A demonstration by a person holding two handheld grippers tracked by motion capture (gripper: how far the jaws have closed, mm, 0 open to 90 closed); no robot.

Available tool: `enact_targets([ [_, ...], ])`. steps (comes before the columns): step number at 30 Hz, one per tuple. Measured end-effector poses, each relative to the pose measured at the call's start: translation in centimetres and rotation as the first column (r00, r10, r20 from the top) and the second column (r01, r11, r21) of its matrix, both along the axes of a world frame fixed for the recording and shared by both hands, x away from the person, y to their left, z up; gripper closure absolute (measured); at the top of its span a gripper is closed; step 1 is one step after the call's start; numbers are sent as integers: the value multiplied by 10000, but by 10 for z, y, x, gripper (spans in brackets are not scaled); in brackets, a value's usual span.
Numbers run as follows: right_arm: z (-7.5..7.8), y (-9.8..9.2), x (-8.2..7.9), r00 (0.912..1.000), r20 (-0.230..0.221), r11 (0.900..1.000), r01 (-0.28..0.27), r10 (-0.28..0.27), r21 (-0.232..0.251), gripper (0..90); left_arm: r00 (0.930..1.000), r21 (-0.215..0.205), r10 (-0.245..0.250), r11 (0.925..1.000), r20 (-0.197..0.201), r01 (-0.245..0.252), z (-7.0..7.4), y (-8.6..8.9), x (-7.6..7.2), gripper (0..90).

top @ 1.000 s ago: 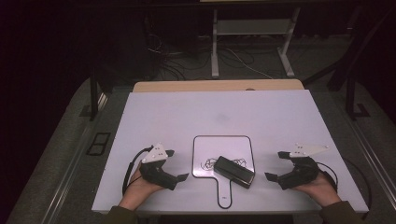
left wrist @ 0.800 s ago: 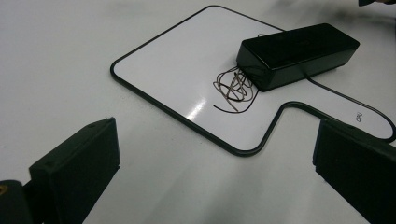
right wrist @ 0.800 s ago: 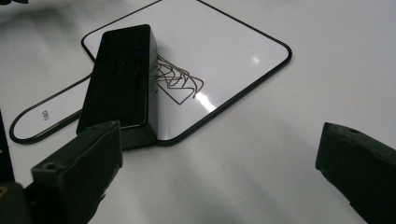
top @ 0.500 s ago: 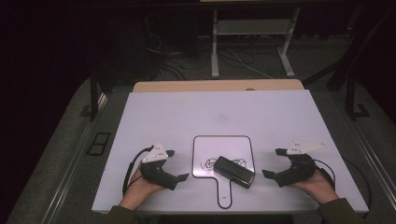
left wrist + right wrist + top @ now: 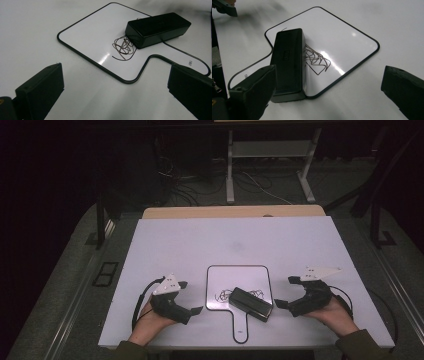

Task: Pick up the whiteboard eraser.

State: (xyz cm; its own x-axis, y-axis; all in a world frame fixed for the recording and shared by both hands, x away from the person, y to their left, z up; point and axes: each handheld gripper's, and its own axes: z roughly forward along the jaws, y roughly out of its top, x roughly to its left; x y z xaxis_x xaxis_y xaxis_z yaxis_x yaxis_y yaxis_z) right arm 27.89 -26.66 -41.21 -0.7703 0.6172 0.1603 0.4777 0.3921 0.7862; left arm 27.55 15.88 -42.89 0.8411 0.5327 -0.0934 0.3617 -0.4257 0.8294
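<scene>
Left gripper (image 5: pixel 191 297): jaws spread, empty, just left of the board.
Right gripper (image 5: pixel 286 292): jaws spread, empty, just right of the board.
Eraser (image 5: pixel 250 303): black, lying on the board's lower right, beside a scribble (image 5: pixel 223 295).
Board (image 5: pixel 238 277): flat on the white table (image 5: pixel 225 242).

A black block eraser (image 5: pixel 250 303) lies flat on a scribbled, black-rimmed handled whiteboard (image 5: pixel 239 281), near its handle.
</scene>
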Motion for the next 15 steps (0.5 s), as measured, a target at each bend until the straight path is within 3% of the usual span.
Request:
enact_targets([
  [15,3,31,11,9959,-257,9942,-887,872,-613,0,10000,-137,57,9999,-24,-57,-1,-3,-1,0],
])
